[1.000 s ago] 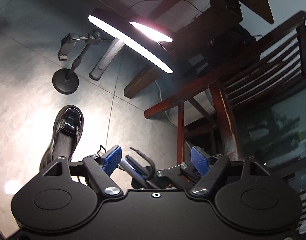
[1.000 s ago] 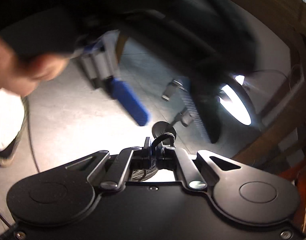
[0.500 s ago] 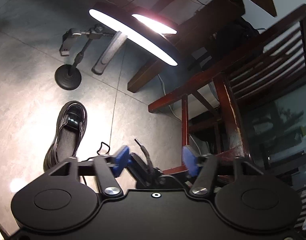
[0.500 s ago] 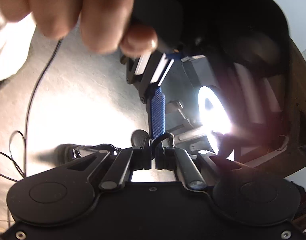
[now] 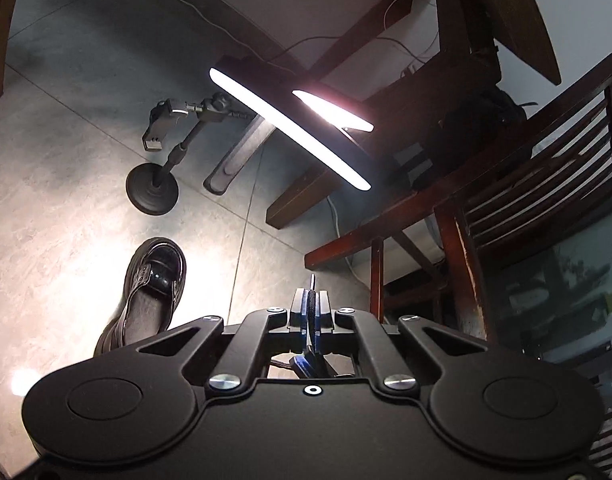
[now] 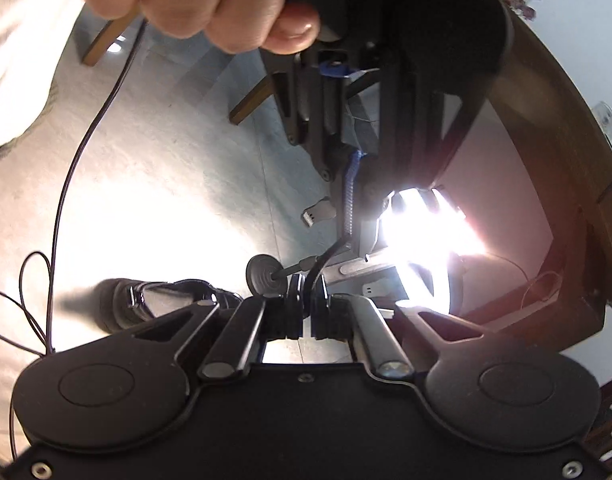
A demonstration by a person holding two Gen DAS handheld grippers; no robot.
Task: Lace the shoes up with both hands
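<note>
A glossy black shoe (image 5: 153,280) stands on the grey floor, left of my left gripper (image 5: 313,308). That gripper's jaws are closing the last bit, and its blue pads press on a black shoelace (image 5: 313,300) whose tip pokes up above them. In the right wrist view my right gripper (image 6: 306,300) is shut on the same shoelace (image 6: 326,258). The lace curves up and right to the left gripper (image 6: 350,236), which a hand (image 6: 209,0) holds just ahead. The shoe (image 6: 153,300) lies low on the left there.
A lit ring lamp (image 5: 289,132) and a phone stand (image 5: 153,192) are on the floor beyond the shoe. Dark wooden chairs (image 5: 466,220) crowd the right side. A thin cable (image 6: 65,184) loops over the floor at the left.
The left gripper's jaws went from wide open to shut on the lace. The right gripper stayed shut on the lace and rolled, and the left gripper now sits upright ahead of it.
</note>
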